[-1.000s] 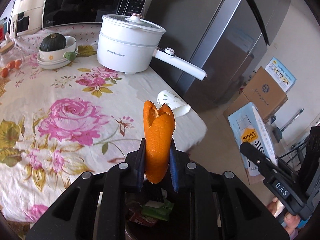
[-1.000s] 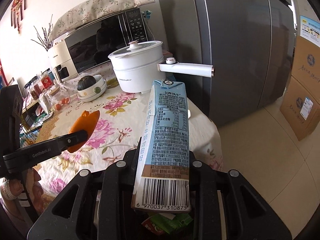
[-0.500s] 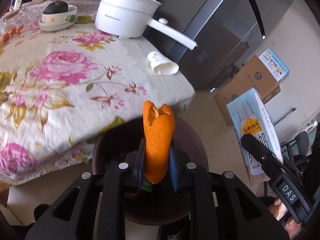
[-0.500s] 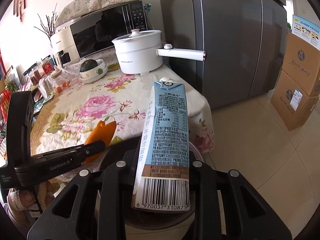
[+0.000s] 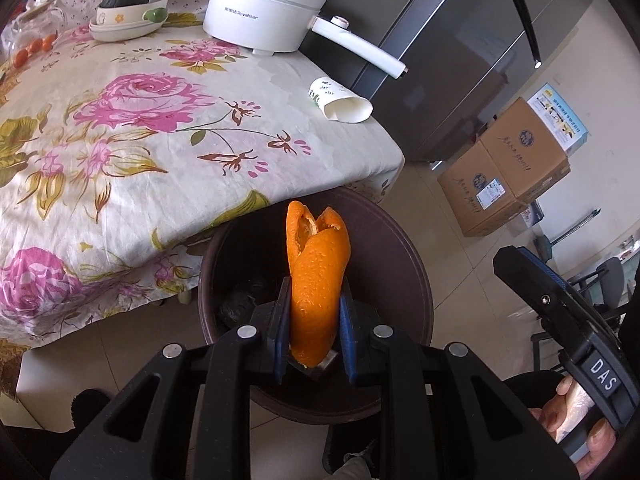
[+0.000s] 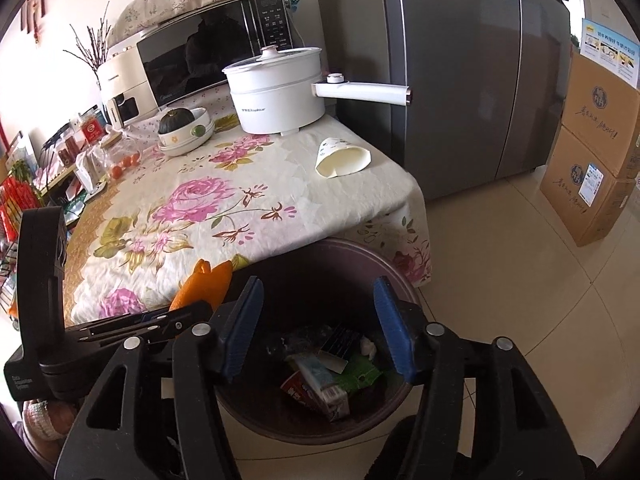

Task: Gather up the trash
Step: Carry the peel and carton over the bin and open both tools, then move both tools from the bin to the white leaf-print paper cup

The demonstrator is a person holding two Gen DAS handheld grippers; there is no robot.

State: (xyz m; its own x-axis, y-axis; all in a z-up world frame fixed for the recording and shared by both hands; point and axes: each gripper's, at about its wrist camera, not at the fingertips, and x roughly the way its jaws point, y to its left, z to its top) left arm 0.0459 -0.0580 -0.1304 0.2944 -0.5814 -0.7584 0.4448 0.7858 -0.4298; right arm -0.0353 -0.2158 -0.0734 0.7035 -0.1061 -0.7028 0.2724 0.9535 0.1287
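A curled orange peel (image 5: 316,276) stands upright in my left gripper (image 5: 315,292), which is shut on it just above the dark round trash bin (image 5: 416,264) beside the table. In the right wrist view my right gripper (image 6: 318,292) hangs over the same bin (image 6: 400,276). Its jaws are opening and nothing is between them. A blue-and-white milk carton (image 6: 320,388) lies inside the bin among other wrappers. A crushed paper cup (image 6: 342,158) lies on its side near the table's far right corner.
The table (image 5: 120,140) wears a floral cloth and carries a white electric pot (image 5: 268,12) with a long handle and a bowl holding a dark squash (image 5: 128,12). A grey fridge (image 6: 480,60) and stacked cardboard boxes (image 6: 596,152) stand on the tiled floor to the right.
Both grippers came off the table edge to sit over the bin. The right gripper opened and the milk carton it held now lies in the bin. The left still grips the peel.
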